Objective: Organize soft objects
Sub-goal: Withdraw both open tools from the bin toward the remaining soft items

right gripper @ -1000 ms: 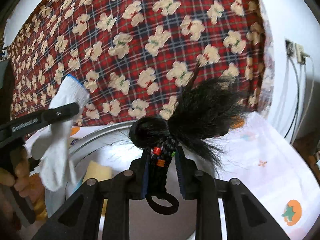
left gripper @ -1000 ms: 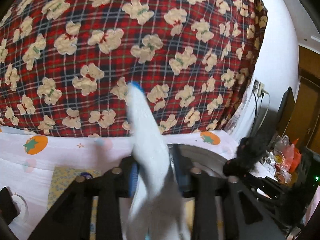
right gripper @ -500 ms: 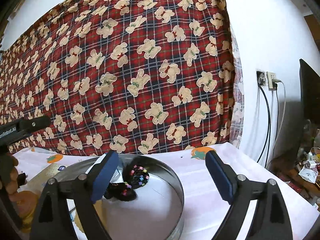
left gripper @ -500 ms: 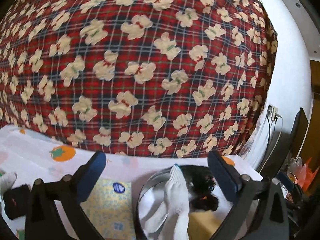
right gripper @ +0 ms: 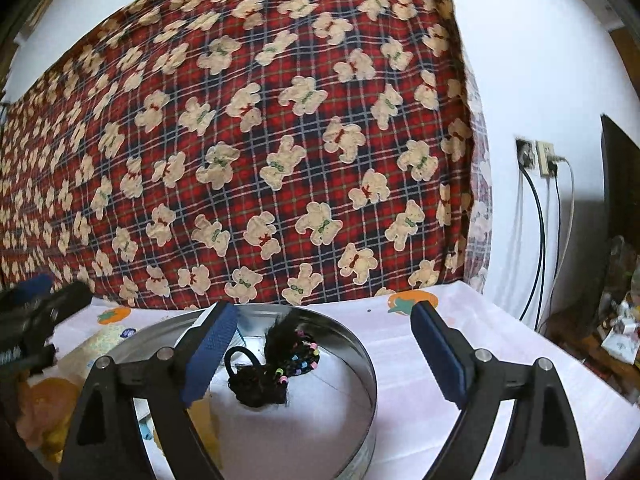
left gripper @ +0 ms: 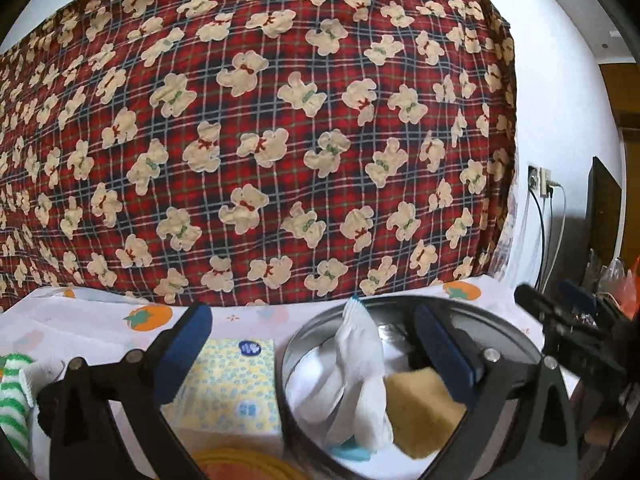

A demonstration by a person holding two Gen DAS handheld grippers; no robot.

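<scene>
A round metal tin stands on the table. In the left wrist view a white glove lies draped over its near rim beside a yellow sponge. In the right wrist view a black hair piece with coloured beads lies inside the tin. My left gripper is open and empty, above and behind the tin. My right gripper is open and empty above the tin. A green-striped sock lies at the far left.
A yellow tissue pack lies left of the tin. A red plaid bear-print cloth hangs behind the table. Wall sockets with cables and clutter are at the right. The table has a white fruit-print cover.
Both grippers opened and pulled back. The left let go of the white glove and the right let go of the black hair piece; both now lie in the tin.
</scene>
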